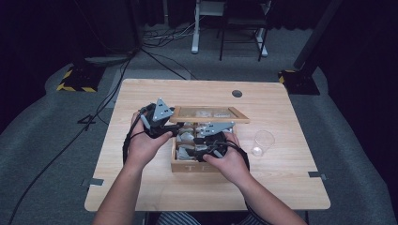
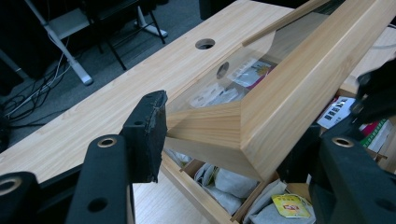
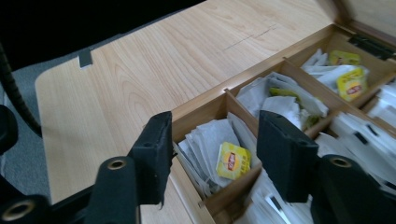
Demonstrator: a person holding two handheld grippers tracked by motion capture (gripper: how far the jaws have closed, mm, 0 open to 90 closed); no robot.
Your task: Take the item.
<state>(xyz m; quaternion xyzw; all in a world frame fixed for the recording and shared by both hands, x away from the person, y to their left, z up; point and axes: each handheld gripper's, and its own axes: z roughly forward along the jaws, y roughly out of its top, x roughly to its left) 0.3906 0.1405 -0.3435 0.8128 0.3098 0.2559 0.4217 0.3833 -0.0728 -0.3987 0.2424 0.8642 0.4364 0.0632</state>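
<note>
My left gripper (image 2: pixel 219 140) is clamped on the front corner of the wooden lid (image 2: pixel 299 79), propping it up over the tea box (image 1: pixel 180 165) at mid-tabletop. My right gripper (image 3: pixel 212 154) has its jaws apart, nothing pinched, poised over the tea bag (image 3: pixel 232 161) in a compartment along the box wall. Judgement: bag is light, soft paper, tears easily; best pinched by its stiffer yellow tag.

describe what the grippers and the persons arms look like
Both the left gripper and the right gripper are black, each topped by a grey three-cornered plate. Black cables loop around the wrists. Their flat black jaws carry brass-ringed holes. The forearms are bare, without sleeves.
</note>
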